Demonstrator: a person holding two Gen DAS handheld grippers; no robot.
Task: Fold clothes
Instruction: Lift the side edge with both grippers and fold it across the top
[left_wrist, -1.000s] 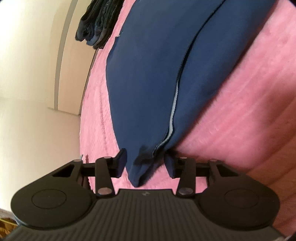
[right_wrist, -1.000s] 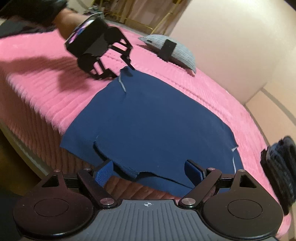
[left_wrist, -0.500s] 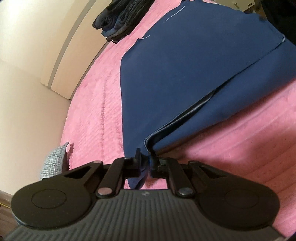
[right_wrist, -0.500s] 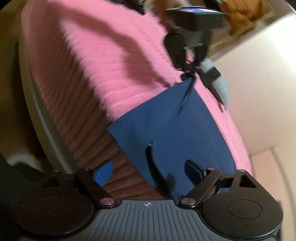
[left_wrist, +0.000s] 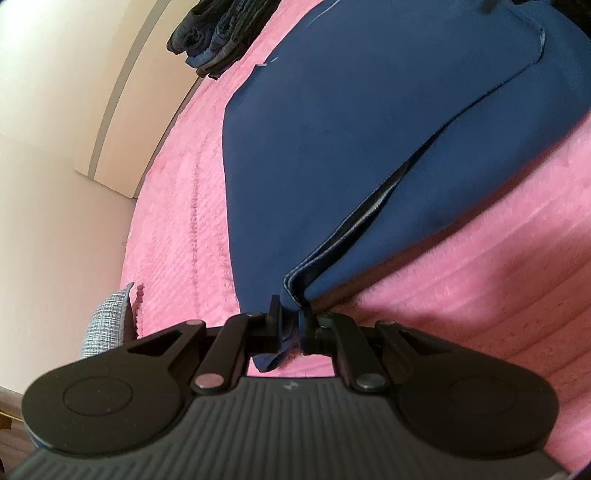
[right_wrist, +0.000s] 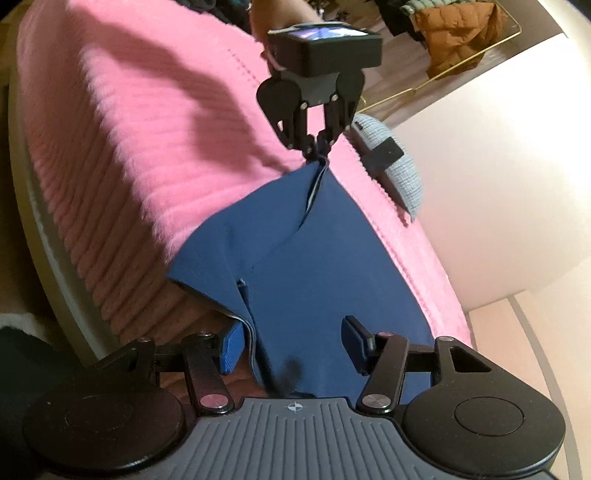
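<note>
So the pink blanket (right_wrist: 140, 155) has the navy garment (left_wrist: 369, 147) spread across it. Left gripper (left_wrist: 291, 317) is clamped on one corner; right gripper (right_wrist: 291, 343) has just been closing, fabric edge between its jaws, not pinched.

The left claw (left_wrist: 291, 321) has clamped the navy garment (left_wrist: 369, 147) corner; the right claw (right_wrist: 291, 347) has been narrowing around its hem.
</note>
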